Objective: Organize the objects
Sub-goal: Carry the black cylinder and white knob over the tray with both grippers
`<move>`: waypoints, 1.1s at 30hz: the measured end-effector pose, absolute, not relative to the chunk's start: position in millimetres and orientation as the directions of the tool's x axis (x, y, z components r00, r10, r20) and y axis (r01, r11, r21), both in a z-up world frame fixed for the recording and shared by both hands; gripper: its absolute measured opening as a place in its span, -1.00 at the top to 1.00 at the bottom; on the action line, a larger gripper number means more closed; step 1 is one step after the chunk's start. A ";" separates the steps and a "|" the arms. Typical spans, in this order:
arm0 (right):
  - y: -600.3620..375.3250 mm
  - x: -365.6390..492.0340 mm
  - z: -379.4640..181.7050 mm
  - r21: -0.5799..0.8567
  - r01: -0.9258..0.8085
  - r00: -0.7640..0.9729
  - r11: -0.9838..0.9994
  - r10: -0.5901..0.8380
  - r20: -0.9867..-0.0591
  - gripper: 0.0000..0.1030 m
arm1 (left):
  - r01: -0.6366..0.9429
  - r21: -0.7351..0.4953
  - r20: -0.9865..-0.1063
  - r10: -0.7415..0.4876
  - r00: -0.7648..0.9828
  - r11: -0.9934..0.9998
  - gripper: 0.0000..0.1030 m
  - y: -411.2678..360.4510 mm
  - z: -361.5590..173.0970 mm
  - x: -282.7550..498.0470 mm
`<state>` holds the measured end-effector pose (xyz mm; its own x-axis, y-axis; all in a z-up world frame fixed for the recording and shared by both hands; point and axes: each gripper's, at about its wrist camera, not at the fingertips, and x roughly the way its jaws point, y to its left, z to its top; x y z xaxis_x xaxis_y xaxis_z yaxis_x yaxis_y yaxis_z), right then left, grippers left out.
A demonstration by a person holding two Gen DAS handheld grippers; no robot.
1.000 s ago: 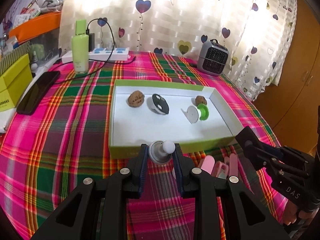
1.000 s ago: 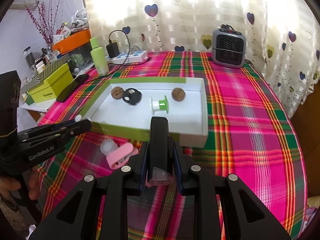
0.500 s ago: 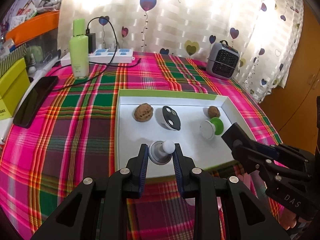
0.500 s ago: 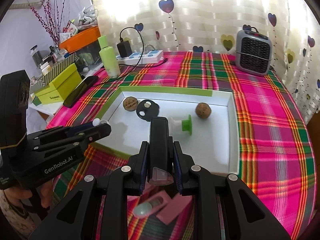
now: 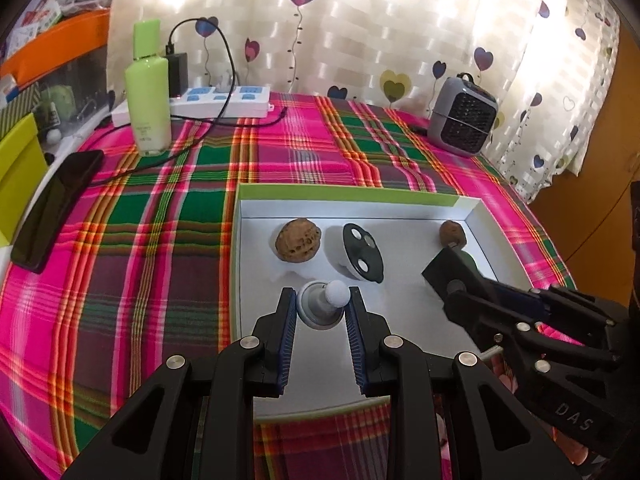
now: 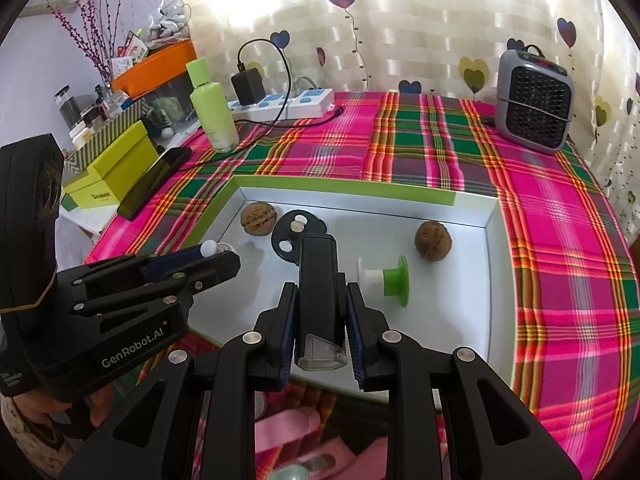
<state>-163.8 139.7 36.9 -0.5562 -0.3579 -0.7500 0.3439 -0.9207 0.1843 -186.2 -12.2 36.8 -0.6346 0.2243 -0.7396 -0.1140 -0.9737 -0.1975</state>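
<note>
The left claw (image 5: 321, 307) is clamped on one grey, round-knobbed plastic peg (image 5: 322, 306); the right claw (image 6: 320, 312) grips one black oblong block (image 6: 319, 280) — both over the white tray (image 6: 493, 280). Inside lie two wrinkled walnuts (image 6: 258, 218) (image 6: 433, 241), one black disc (image 6: 289, 236), one green-and-white spool (image 6: 386, 280) — all on the plaid-clothed table (image 6: 560, 248).

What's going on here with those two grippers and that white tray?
A person is sorting small items into the white tray on the plaid tablecloth. The left gripper is shut on a small grey knob, the right gripper on a black rectangular block. Both hover over the tray, which holds two walnuts, a black disc and a green-and-white spool.
</note>
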 end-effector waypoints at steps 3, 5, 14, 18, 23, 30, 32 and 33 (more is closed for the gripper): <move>137.1 -170.2 30.8 0.189 0.344 -0.539 -0.920 -0.358 -0.762 0.53 | -0.115 -0.192 -0.742 0.221 -0.632 -0.975 0.56 -11.7 34.7 -190.6; 136.2 -173.7 27.0 0.189 0.340 -0.533 -0.921 -0.354 -0.769 0.53 | -0.116 -0.194 -0.750 0.223 -0.623 -0.974 0.56 -11.6 31.7 -193.8; 132.3 -184.2 18.9 0.188 0.331 -0.515 -0.925 -0.344 -0.785 0.53 | -0.117 -0.183 -0.756 0.216 -0.618 -0.976 0.56 -9.4 26.6 -200.3; 129.7 -185.4 16.2 0.165 0.329 -0.516 -0.930 -0.324 -0.793 0.53 | -0.118 -0.185 -0.755 0.218 -0.618 -0.976 0.55 -9.7 26.4 -202.6; 129.1 -187.6 13.4 0.160 0.326 -0.513 -0.932 -0.316 -0.798 0.53 | -0.120 -0.173 -0.755 0.210 -0.621 -0.977 0.55 -9.2 26.1 -204.0; 127.3 -188.3 13.3 0.154 0.326 -0.516 -0.933 -0.312 -0.798 0.53 | -0.121 -0.160 -0.757 0.201 -0.622 -0.980 0.55 -7.3 25.9 -204.6; 127.3 -188.4 13.0 0.156 0.325 -0.516 -0.933 -0.313 -0.797 0.53 | -0.124 -0.158 -0.756 0.201 -0.623 -0.980 0.55 -6.5 26.1 -204.1; 127.3 -188.4 13.0 0.154 0.325 -0.516 -0.933 -0.312 -0.798 0.53 | -0.123 -0.156 -0.757 0.199 -0.623 -0.980 0.55 -6.2 25.8 -204.5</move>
<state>-188.4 127.3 13.0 -0.5163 -0.3116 -0.7977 0.3253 -0.9330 0.1539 -204.5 -6.2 25.8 -0.6226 0.1990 -0.7568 -0.1235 -0.9800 -0.1561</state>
